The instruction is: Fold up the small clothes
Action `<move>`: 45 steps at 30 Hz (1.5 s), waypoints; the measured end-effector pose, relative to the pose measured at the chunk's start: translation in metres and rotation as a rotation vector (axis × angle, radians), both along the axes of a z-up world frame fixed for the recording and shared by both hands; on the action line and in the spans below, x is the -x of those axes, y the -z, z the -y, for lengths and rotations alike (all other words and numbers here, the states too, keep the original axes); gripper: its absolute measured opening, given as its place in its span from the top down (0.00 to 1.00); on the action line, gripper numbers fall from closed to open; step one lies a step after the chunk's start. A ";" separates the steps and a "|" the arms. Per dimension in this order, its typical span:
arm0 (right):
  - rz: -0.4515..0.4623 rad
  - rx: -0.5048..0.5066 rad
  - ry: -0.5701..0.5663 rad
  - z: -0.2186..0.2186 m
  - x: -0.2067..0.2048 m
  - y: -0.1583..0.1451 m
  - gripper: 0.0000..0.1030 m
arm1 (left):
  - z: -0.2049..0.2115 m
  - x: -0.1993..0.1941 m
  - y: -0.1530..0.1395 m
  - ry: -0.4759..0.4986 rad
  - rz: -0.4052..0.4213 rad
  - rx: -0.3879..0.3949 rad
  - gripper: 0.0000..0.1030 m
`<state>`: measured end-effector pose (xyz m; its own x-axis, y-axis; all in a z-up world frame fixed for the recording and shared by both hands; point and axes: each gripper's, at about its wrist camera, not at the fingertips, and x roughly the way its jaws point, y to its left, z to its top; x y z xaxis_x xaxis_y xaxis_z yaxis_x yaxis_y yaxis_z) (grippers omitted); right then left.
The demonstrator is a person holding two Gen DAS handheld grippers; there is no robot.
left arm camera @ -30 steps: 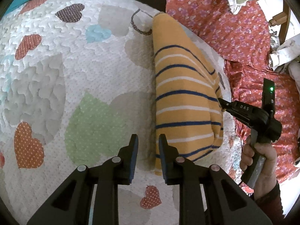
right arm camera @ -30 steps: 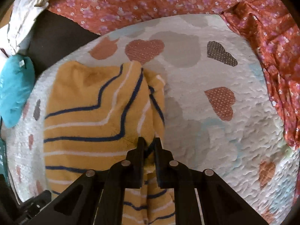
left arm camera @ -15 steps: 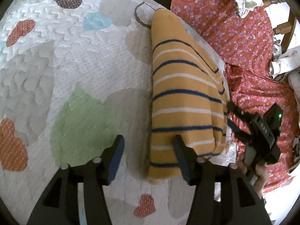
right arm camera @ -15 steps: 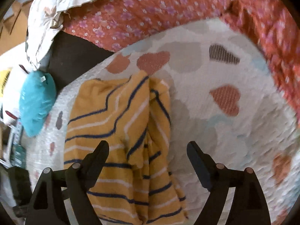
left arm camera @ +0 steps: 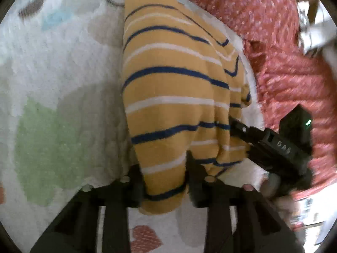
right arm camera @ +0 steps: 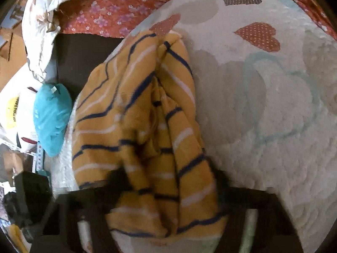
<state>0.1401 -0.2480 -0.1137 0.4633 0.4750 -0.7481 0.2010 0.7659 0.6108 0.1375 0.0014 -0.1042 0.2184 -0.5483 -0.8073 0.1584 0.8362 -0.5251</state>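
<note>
A folded yellow garment with navy and white stripes [left arm camera: 177, 88] lies on a white quilt with heart shapes [left arm camera: 63, 63]. In the left wrist view my left gripper [left arm camera: 165, 175] is open, its two fingers astride the garment's near end, which bulges between them. My right gripper [left arm camera: 238, 126] shows there too, reaching into the garment's right edge. In the right wrist view the garment [right arm camera: 139, 126] is bunched into lengthwise folds and its near end lies between the wide-open fingers of my right gripper [right arm camera: 168, 189]. Both views are motion-blurred.
Red floral fabric [left arm camera: 284, 73] lies along the quilt's right side and also shows in the right wrist view [right arm camera: 109, 10]. A teal pillow [right arm camera: 51, 118] and a white floral pillow [right arm camera: 42, 21] sit beyond the quilt's left edge, above a dark gap [right arm camera: 80, 63].
Both grippers opened, the right one letting go of the garment, then pushed forward so the garment's ends now lie between their fingers. The garment has bunched up.
</note>
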 end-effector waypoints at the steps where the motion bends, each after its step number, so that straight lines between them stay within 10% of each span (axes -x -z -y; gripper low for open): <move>1: -0.032 -0.074 -0.007 0.002 0.002 0.003 0.74 | 0.000 0.001 -0.002 0.000 0.004 -0.006 0.78; 15: -0.089 -0.106 -0.054 -0.012 0.088 -0.014 0.79 | -0.019 0.103 -0.012 0.019 -0.033 -0.098 0.79; 20: -0.096 -0.009 -0.057 -0.005 0.129 -0.016 0.64 | -0.025 0.147 -0.014 0.054 -0.013 -0.149 0.76; 29: 0.178 0.011 -0.041 -0.006 0.134 -0.104 0.61 | -0.044 0.157 -0.072 -0.033 0.136 -0.172 0.70; 35: 0.106 0.001 -0.077 -0.040 0.087 -0.072 0.63 | -0.006 0.120 -0.038 -0.028 0.105 -0.240 0.69; 38: 0.031 0.050 -0.016 -0.026 0.079 -0.042 0.98 | 0.007 0.125 -0.016 0.004 0.093 -0.323 0.67; 45: 0.014 0.164 0.044 0.002 0.089 -0.048 0.89 | 0.009 0.138 -0.016 0.001 0.118 -0.383 0.60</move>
